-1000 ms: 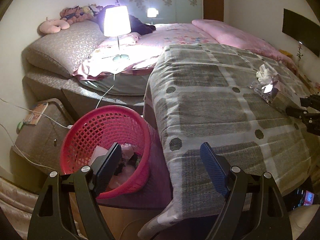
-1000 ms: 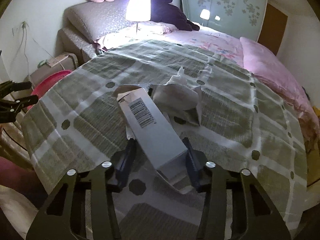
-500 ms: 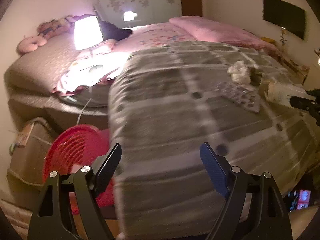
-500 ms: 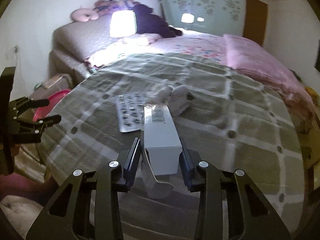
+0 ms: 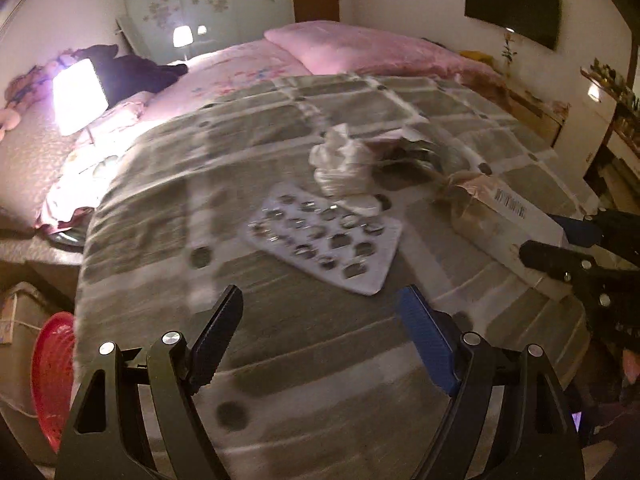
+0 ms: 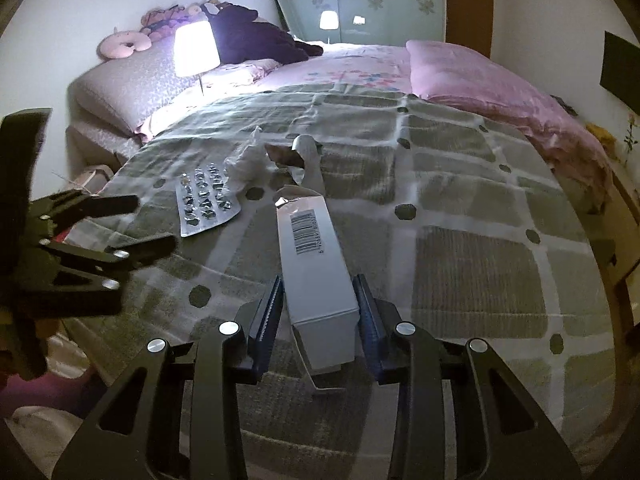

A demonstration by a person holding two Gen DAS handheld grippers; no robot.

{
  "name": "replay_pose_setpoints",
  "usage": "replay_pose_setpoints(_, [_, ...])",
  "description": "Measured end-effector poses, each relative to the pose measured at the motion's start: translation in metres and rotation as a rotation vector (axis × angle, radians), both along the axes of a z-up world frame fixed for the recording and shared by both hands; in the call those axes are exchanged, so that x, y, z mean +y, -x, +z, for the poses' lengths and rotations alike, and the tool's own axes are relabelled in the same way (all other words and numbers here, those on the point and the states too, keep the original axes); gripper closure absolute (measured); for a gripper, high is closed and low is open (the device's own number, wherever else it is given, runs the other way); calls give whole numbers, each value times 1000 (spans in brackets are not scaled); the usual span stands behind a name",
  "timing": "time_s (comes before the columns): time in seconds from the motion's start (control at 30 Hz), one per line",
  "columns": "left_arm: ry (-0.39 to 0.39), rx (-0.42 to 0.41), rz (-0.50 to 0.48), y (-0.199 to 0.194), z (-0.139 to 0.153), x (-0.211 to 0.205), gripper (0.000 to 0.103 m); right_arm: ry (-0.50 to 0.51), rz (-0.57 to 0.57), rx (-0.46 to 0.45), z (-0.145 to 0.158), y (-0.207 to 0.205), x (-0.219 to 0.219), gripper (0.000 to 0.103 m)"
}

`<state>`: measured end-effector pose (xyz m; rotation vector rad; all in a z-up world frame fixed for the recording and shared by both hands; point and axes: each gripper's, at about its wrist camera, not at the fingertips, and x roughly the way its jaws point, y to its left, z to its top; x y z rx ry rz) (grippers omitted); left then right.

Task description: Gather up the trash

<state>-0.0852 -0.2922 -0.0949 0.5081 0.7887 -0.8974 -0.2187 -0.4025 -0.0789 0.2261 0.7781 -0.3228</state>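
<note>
The right gripper is clamped on a long white carton, its 2 pads pressed against the carton's sides, and the carton is held pointing forward over the checked blanket. The left gripper is spread wide with nothing between its fingers and is tilted downward above the blanket. An emptied blister sheet lies flat on the blanket ahead of it, with crumpled tissue touching its far edge. A red basket is seen beside the bed; its contents cannot be told.
</note>
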Motion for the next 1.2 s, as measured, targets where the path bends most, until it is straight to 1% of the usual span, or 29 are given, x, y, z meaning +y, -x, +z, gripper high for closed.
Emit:
replay_pose_setpoints(0.1, [-29, -14, 19, -3, -5, -7, 25, -4, 1, 1, -1, 0, 0, 68])
replay_pose_setpoints(0.17, [-26, -5, 55, -12, -4, -3, 25, -9, 1, 3, -3, -1, 0, 68])
replay_pose_setpoints(0.33, [-4, 22, 195, -48, 0, 26, 25, -21, 7, 13, -9, -3, 1, 68])
replay_pose_setpoints(0.43, [25, 51, 253, -61, 5, 46, 25, -22, 10, 17, -12, -3, 2, 68])
replay_pose_setpoints(0.53, [88, 84, 231, -58, 14, 50, 25, -26, 15, 19, -12, -5, 0, 67])
replay_pose_setpoints(0.6, [98, 83, 174, -49, 18, 41, 25, -22, 16, 23, -12, -6, 0, 67])
replay_pose_setpoints(0.63, [92, 78, 147, -43, 19, 35, 25, -20, 16, 24, -12, -7, 0, 67])
replay_pose_setpoints(0.7, [41, 53, 74, -29, 15, 13, 25, -21, 16, 24, -12, -7, 1, 67])
replay_pose_setpoints(0.77, [-3, 30, 40, -22, 9, -5, 25, -23, 14, 22, -12, -6, 1, 66])
replay_pose_setpoints(0.83, [-33, 32, 48, -23, 3, -19, 25, -24, 14, 21, -12, -7, 0, 66])
replay_pose_setpoints(0.93, [-55, 71, 91, -33, -3, -35, 25, -23, 13, 19, -12, -6, 1, 66])
replay_pose_setpoints(1.03, [-66, 52, 109, -37, -3, -45, 25, -21, 15, 15, -13, -6, 1, 66])
replay_pose_setpoints(1.2, [-51, 58, 149, -47, -4, -39, 26, -20, 16, 7, -14, -6, 1, 66])
